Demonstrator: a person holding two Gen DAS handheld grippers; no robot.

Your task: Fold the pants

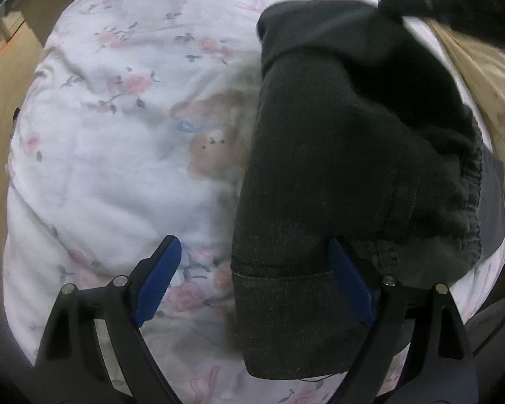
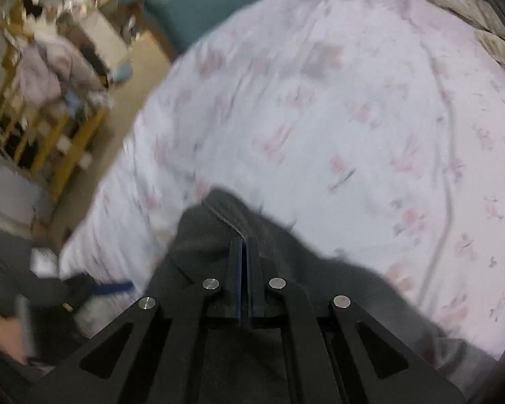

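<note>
Below, each label names what your two wrist cameras show.

Pants [image 1: 336, 175]: dark charcoal, lying partly folded on the bed, on the right side of your left wrist view; a hemmed edge lies nearest the camera and the gathered waistband sits toward the right.

Bedspread [image 1: 118, 155]: white with pink flowers and a faint bear print just beside the pants' left edge; it carries the whole garment.

Left gripper [image 1: 256, 279]: your jaws stand wide open above the near hem; the blue pad [image 1: 158, 279] on the left hangs over bare bedspread, the other blue pad lies at or over the dark cloth, and whether it touches cannot be told.

Right gripper [image 2: 244, 252]: your jaws are pressed together on a fold of the pants [image 2: 215, 222], the cloth rising to a ridge at the fingertips and draping away on both sides.

Beige cover [image 1: 481, 77]: lies at the far right edge of the bed, beyond the pants.

Room beyond the bed: blurred in the right wrist view; a wooden rack [image 2: 50, 134] hung with pale clothing stands on the floor to the left.
</note>
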